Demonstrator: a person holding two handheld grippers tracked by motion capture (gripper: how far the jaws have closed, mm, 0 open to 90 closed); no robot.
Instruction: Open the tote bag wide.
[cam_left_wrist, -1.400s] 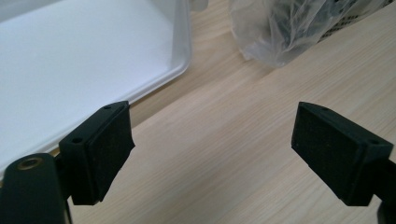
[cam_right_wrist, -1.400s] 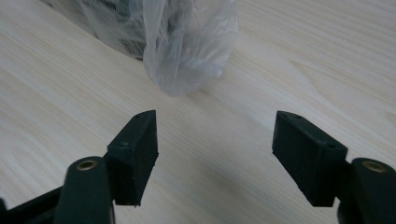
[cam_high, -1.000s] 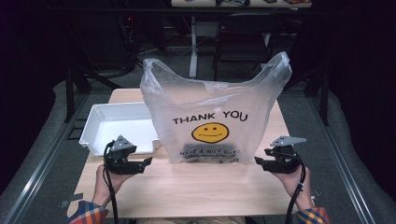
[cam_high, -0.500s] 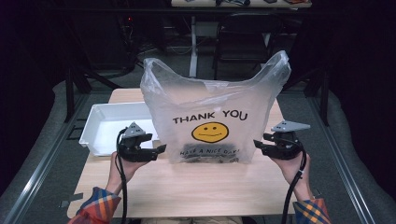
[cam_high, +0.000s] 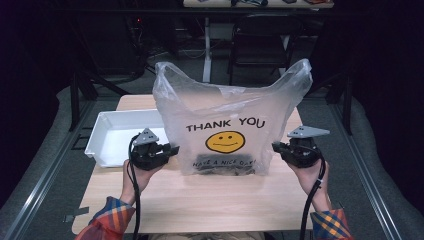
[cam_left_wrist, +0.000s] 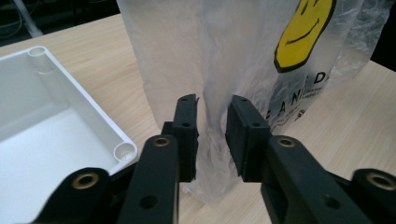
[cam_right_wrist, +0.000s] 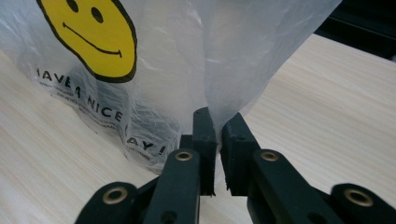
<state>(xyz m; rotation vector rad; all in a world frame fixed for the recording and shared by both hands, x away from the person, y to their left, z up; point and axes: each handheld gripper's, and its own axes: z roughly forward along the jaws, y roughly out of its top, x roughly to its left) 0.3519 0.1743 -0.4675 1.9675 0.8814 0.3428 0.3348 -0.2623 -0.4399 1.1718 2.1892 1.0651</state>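
High view: both grippers have moved in from the tabletop's edge to the bag (cam_high: 227, 125). The left gripper (cam_high: 172, 150) has just been closing its jaws on the bag's side fold, a gap remaining. The right gripper (cam_high: 276, 147) has pinched the opposite fold.

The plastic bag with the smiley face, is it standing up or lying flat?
Standing upright. The plastic bag rests its bottom on the table, its handles point up, and the printed face is vertical.

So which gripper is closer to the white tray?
Left. The left gripper sits right beside the white tray, pinching the bag; the right gripper pinches its far edge.
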